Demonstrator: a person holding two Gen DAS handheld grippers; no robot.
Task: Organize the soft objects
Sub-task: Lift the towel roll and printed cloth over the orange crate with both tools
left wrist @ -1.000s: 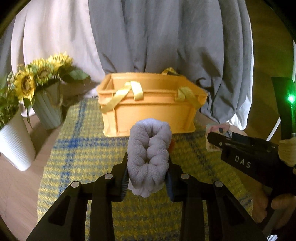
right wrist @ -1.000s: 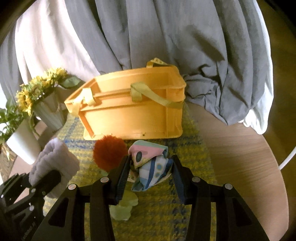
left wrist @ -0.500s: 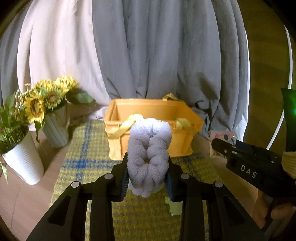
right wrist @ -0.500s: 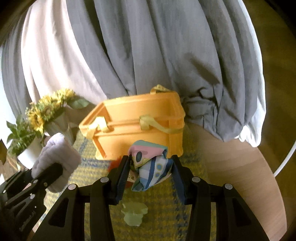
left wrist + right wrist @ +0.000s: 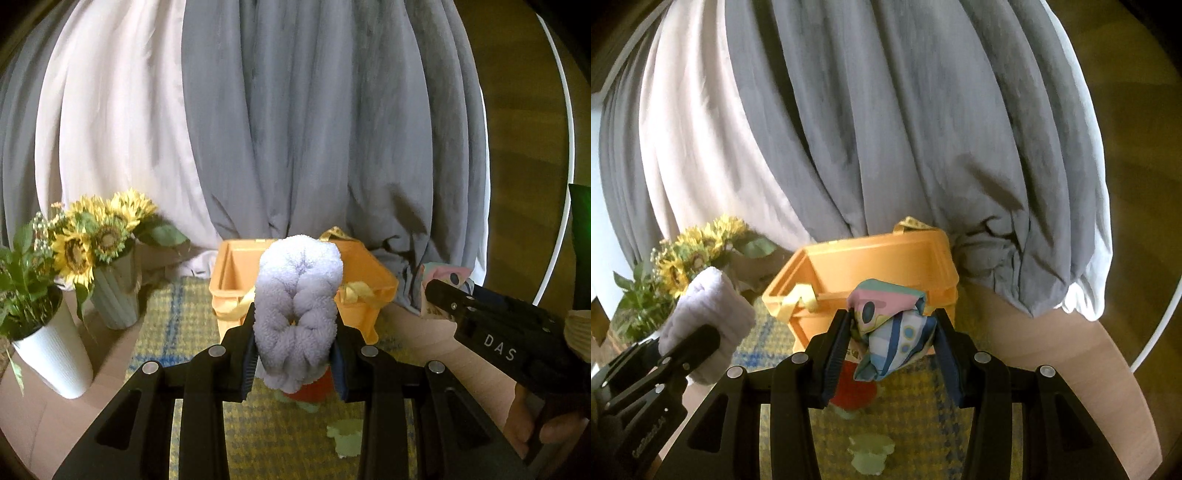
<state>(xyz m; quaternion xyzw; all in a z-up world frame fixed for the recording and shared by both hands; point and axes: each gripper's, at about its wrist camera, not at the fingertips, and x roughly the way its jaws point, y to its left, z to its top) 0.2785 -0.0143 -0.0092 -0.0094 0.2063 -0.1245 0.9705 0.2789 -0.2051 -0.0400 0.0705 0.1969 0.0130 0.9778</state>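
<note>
My left gripper [image 5: 295, 350] is shut on a rolled lavender towel [image 5: 297, 310], held in the air in front of the orange crate [image 5: 369, 280]. The same towel [image 5: 709, 321] shows at the left of the right wrist view. My right gripper [image 5: 892, 347] is shut on a crumpled patterned cloth [image 5: 894, 332] of pink, blue and white, also raised before the orange crate [image 5: 871, 262]. On the yellow checked mat [image 5: 295, 443] below lie a red fluffy ball [image 5: 853, 391] and a pale green soft piece [image 5: 870, 456]. The right gripper's body [image 5: 495, 332] shows at the right of the left wrist view.
Two white vases of sunflowers [image 5: 96, 236] stand left of the crate. Grey and white curtains [image 5: 295, 129] hang behind the round wooden table [image 5: 1052, 350]. The crate has yellow strap handles [image 5: 354, 290]. A hand [image 5: 543, 424] grips the right tool.
Both grippers have risen with their loads and tilted up, so the crate sits lower in both views and more curtain shows. The red ball is now partly hidden under the held things.
</note>
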